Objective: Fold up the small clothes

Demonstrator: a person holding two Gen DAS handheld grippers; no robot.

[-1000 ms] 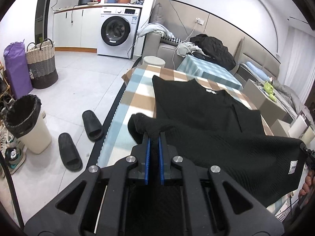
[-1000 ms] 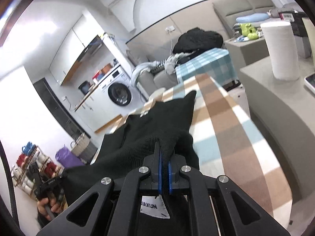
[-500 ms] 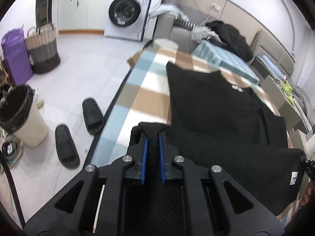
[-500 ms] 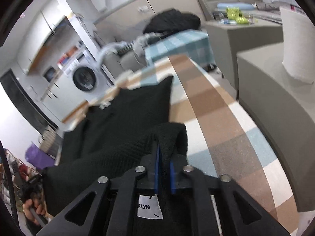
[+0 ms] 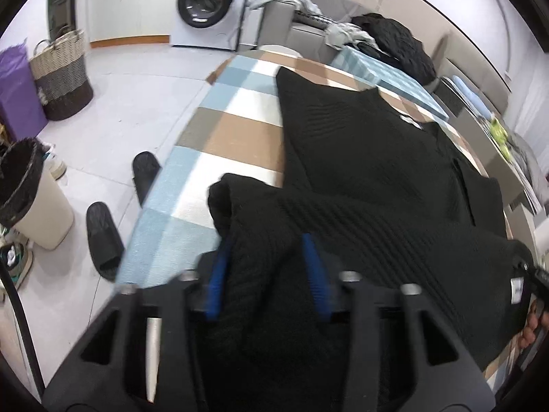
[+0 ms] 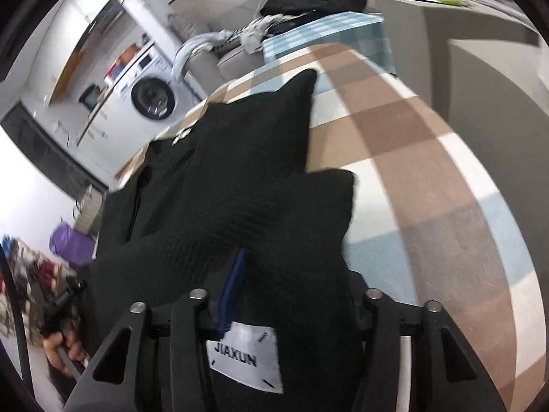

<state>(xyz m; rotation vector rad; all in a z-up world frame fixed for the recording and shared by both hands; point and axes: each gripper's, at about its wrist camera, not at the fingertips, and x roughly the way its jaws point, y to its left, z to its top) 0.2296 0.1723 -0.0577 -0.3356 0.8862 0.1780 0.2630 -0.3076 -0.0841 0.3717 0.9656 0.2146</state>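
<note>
A black knit garment lies spread on the table with the checked cloth, its near edge folded forward over the rest. My left gripper is at the fold's left corner. Its jaws are opening, and black cloth lies loose between the blue pads. In the right wrist view the same garment covers the checked cloth. My right gripper is at the other corner, its jaws also opening. Cloth drapes over them and hides the right pad. A white label shows near its base.
Left of the table, on the floor, are a lined bin, two black slippers and a woven basket. A washing machine and a sofa with piled clothes stand beyond. A grey cabinet flanks the table's right side.
Both grippers have carried the garment's edge forward and down onto the table. Their jaws, shut on the cloth before, now stand apart.
</note>
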